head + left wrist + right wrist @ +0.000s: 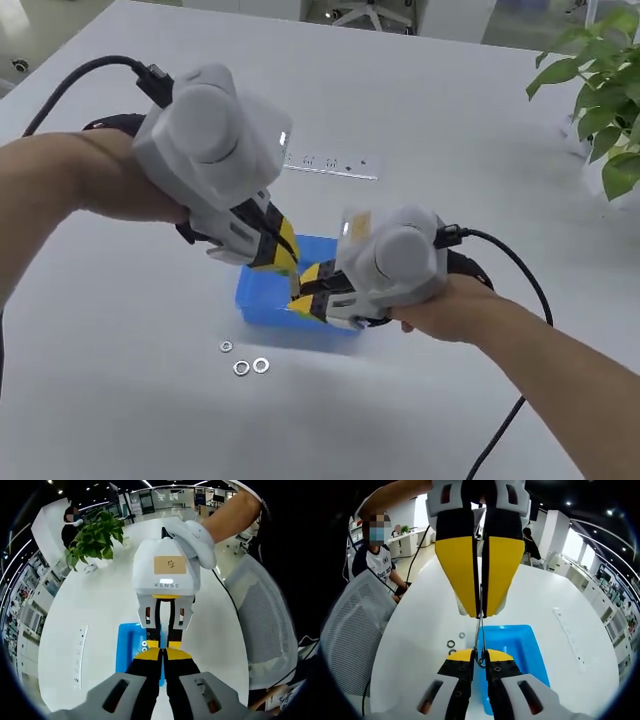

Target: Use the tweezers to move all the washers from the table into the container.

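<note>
1. Here we see the left gripper (pixel 481 614) and the right gripper (pixel 481 655) facing each other tip to tip above the blue container (pixel 262 300), which sits near the middle of the white table (pixel 450 120).
2. The left gripper's yellow-tipped jaws are pressed together on one end of the tweezers (pixel 480 631) (a thin metal strip in the right gripper view), which run on between the jaws of the right gripper.
3. The right gripper's jaws stand narrow, closed about the other end of the tweezers. We note a small ring there but cannot tell whether it is a washer.
4. Three washers (pixel 241 368) lie on the table just near and left of the container, apart from it. Two are side by side and the third is slightly further left.
5. A white power strip (pixel 330 163) lies on the far side of the table, and a green plant (pixel 600 90) stands at the far right.
</note>
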Available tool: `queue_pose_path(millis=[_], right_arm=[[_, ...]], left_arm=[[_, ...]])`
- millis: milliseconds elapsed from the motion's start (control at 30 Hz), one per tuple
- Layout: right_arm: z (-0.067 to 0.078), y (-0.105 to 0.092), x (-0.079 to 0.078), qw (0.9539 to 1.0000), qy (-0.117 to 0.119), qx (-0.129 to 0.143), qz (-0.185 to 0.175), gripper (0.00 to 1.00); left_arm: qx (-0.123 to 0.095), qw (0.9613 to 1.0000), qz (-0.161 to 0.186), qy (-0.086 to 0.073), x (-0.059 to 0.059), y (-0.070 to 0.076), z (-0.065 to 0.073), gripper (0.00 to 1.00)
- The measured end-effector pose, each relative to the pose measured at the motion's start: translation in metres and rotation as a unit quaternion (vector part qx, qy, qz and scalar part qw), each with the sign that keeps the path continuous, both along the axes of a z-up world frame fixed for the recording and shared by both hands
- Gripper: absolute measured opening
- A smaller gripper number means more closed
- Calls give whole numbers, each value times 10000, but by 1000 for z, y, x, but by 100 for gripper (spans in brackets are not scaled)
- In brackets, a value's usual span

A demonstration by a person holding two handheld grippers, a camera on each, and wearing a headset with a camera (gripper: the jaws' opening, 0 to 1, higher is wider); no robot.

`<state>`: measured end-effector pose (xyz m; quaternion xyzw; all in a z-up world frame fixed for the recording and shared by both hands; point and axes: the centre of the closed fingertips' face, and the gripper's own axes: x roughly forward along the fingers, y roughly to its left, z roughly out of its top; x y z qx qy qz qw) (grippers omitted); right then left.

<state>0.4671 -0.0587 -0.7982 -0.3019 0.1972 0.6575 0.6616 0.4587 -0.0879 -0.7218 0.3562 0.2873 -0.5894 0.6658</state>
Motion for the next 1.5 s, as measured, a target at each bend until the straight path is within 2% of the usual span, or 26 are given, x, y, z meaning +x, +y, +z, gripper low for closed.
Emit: queue_pose_path(millis=[567, 1000, 1500], right_arm=[[-12, 2, 25, 10000, 57, 17, -58, 10], [-34, 4, 41, 9997, 240, -11, -82, 10], [-56, 4, 50, 9989, 454, -91, -103, 11]], left_arm=[[-5, 10000, -4, 6, 25, 2, -12, 5], [43, 9999, -5, 104, 44, 3, -35, 5], [73, 9997, 20, 214, 57, 4, -57, 5]])
